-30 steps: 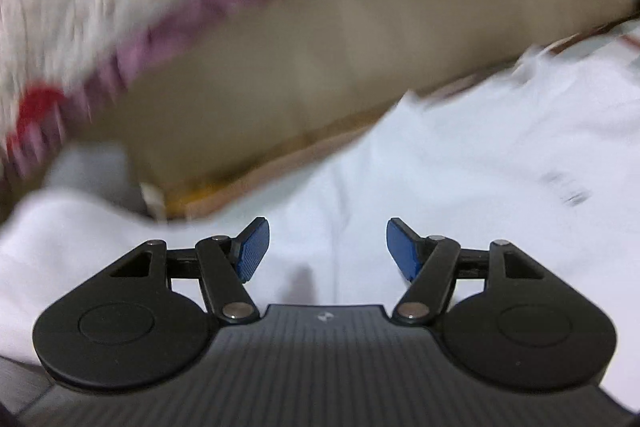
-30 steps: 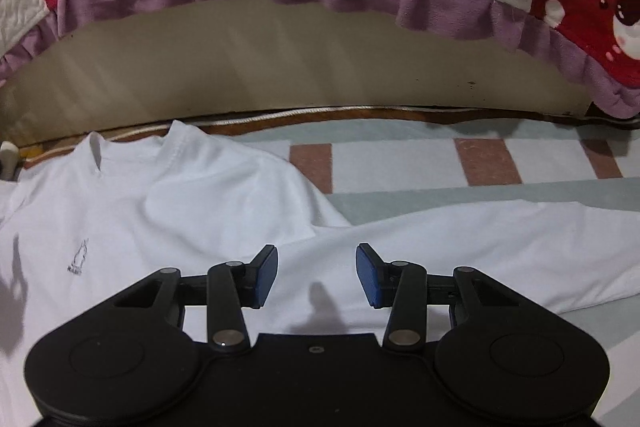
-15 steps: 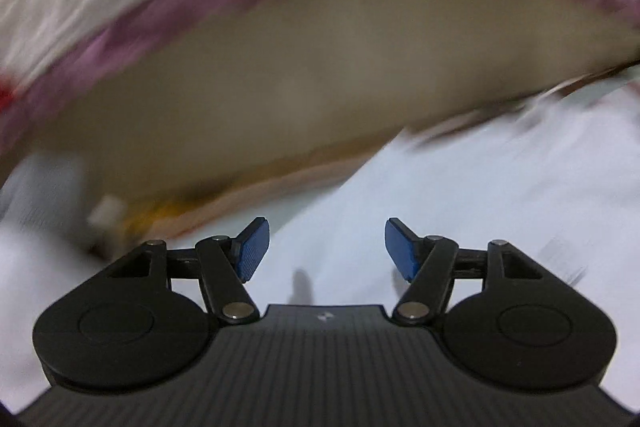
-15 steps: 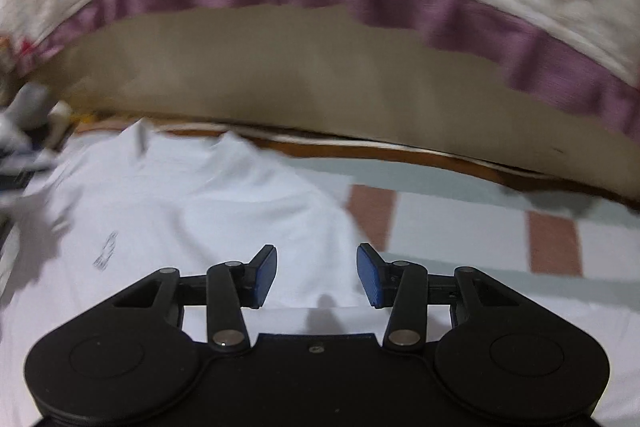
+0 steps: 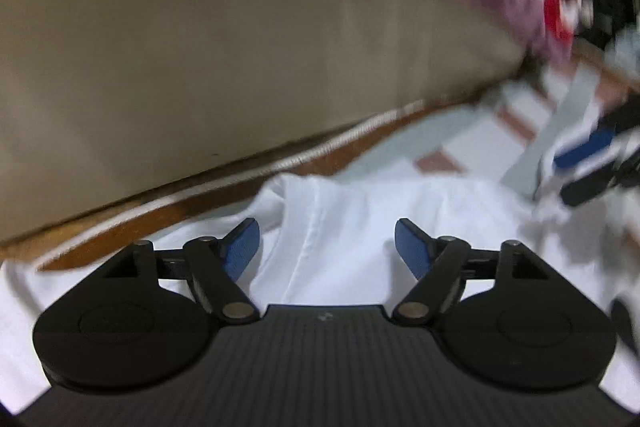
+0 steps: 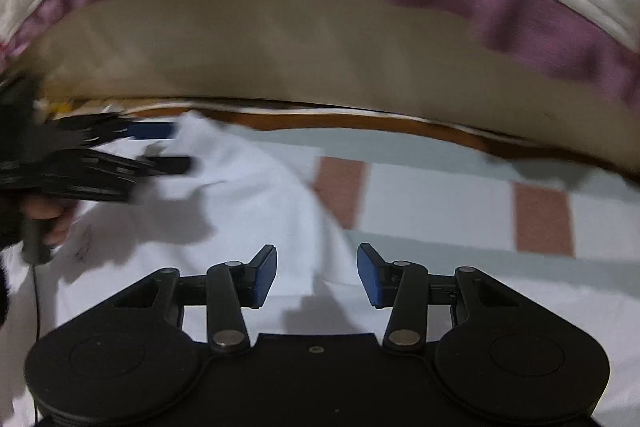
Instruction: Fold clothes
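A white long-sleeved shirt (image 6: pixel 240 195) lies spread on a checked mat, its collar end toward the beige bed side. My left gripper (image 5: pixel 326 247) hovers over the shirt's collar and shoulder fold (image 5: pixel 316 223); its jaws are opening and nothing is between the blue pads. In the right wrist view this left gripper (image 6: pixel 168 145) shows blurred at the left edge, held by a hand (image 6: pixel 44 215). My right gripper (image 6: pixel 316 275) is open above the shirt's side near the armpit, holding nothing. It appears blurred at the right of the left wrist view (image 5: pixel 588 155).
The beige bed side (image 6: pixel 320 67) rises just behind the shirt, with a quilt's purple frill (image 6: pixel 500 11) hanging over it. The mat (image 6: pixel 440 195) has brown squares to the right of the shirt. A cable (image 6: pixel 38 299) hangs from the left hand.
The left gripper has swung across to the shirt's collar and its jaws stand wider. The right gripper has shifted a little, and the left gripper has come into its view.
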`<state>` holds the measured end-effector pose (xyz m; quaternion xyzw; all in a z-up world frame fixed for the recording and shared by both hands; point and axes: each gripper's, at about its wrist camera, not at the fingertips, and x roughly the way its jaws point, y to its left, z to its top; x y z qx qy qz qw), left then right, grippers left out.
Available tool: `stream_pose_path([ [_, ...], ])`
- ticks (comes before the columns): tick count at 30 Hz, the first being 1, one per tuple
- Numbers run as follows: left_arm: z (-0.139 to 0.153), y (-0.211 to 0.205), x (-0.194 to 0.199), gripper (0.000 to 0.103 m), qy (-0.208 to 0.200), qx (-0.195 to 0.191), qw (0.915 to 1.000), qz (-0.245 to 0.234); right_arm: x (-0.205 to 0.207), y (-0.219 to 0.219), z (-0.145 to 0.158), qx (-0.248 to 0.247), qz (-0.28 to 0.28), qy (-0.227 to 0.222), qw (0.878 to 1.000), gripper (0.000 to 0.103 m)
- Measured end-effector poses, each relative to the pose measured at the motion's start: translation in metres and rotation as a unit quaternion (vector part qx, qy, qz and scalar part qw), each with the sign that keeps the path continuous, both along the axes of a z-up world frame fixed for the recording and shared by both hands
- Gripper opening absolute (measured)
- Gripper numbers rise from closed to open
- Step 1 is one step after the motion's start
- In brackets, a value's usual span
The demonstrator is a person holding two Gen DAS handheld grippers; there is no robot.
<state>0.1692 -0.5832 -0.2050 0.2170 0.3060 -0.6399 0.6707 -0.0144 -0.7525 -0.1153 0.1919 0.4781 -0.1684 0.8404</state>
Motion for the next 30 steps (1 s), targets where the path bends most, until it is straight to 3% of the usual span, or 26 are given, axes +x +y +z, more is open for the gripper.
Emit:
stream_pose_path([
  [1,-0.005,0.000,-0.005,0.071,-0.015,-0.006,0.9998,-0.008,0.007,0.005,-0.001,-0.009,0.013,0.008,1.000,0.052],
  [2,-0.007,-0.001,-0.007,0.051,-0.017,-0.011,0.9997,-0.014,0.012,0.007,-0.006,-0.018,0.019,0.017,1.000,0.055],
  [3,-0.009,-0.002,-0.009,0.008,-0.016,-0.014,0.9996,-0.017,0.017,0.010,-0.010,-0.027,0.026,0.026,0.999,0.058],
  [4,-0.009,-0.005,-0.008,0.003,-0.009,-0.010,0.9998,-0.014,0.019,0.013,-0.017,-0.048,0.033,0.043,0.997,0.067],
  [7,0.001,-0.007,-0.005,0.002,0.002,-0.027,0.9996,0.002,0.024,0.016,-0.040,-0.089,0.049,0.079,0.992,0.067],
  [8,0.006,-0.005,-0.004,0.002,0.002,-0.038,0.9993,0.009,0.022,0.013,-0.045,-0.081,0.048,0.073,0.993,0.058],
  [9,0.011,-0.003,0.000,0.002,0.007,-0.046,0.9988,0.015,0.019,0.010,-0.050,-0.070,0.043,0.061,0.995,0.041],
  [10,0.016,0.000,0.003,0.002,0.013,-0.055,0.9982,0.021,0.018,0.008,-0.052,-0.064,0.040,0.052,0.996,0.000],
  [15,0.033,0.005,0.013,0.002,-0.001,-0.096,0.9939,0.054,0.014,-0.002,-0.026,-0.106,-0.022,-0.031,0.994,0.001],
  [17,0.031,0.000,0.016,0.002,-0.004,-0.094,0.9931,0.070,0.017,-0.009,-0.019,-0.119,-0.034,-0.038,0.992,0.001],
  [21,0.010,-0.019,0.014,0.004,-0.026,-0.036,0.9914,0.123,0.035,-0.007,-0.025,-0.163,-0.012,-0.015,0.987,0.002],
  [23,0.002,-0.024,0.011,0.007,-0.031,0.001,0.9896,0.141,0.037,-0.009,-0.027,-0.177,-0.020,-0.005,0.984,0.010],
  [24,0.003,-0.022,0.008,0.012,-0.040,0.006,0.9887,0.144,0.026,-0.016,-0.024,-0.174,-0.044,-0.017,0.984,0.015],
  [25,0.007,-0.016,0.003,0.017,-0.050,0.002,0.9883,0.144,0.009,-0.024,-0.019,-0.162,-0.076,-0.032,0.983,0.028],
  [26,0.014,-0.009,-0.003,0.034,-0.063,-0.008,0.9875,0.144,-0.014,-0.036,-0.015,-0.145,-0.121,-0.045,0.981,0.046],
  [27,0.023,0.002,-0.010,0.053,-0.078,-0.023,0.9856,0.148,-0.044,-0.049,-0.012,-0.129,-0.179,-0.054,0.974,0.052],
  [28,0.032,0.012,-0.018,0.058,-0.086,-0.043,0.9842,0.149,-0.075,-0.058,-0.010,-0.117,-0.230,-0.058,0.964,0.053],
  [30,0.045,0.026,-0.033,0.059,-0.066,-0.069,0.9882,0.120,-0.147,-0.073,-0.010,-0.099,-0.328,-0.056,0.938,0.053],
])
